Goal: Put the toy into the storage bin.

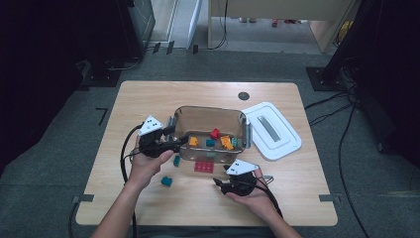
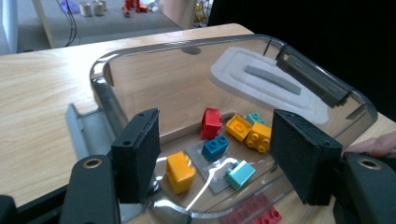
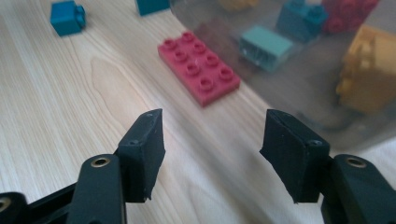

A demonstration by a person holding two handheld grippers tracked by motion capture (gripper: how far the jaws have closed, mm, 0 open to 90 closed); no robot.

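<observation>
Three bricks left on the tabletop (image 1: 148,198) beside the bin (image 1: 210,115): red plate (image 3: 199,66), two teal; several already inside. Your right gripper (image 3: 210,154) fingers released near plate, left gripper (image 2: 215,161) released over bin

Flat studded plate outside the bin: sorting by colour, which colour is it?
Red; the flat studded plate shows best in the right gripper view.

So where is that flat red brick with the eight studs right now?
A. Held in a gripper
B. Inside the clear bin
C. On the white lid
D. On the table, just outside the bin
D: the flat red brick lies on the wooden table beside the clear bin, ahead of the open right gripper.
</observation>
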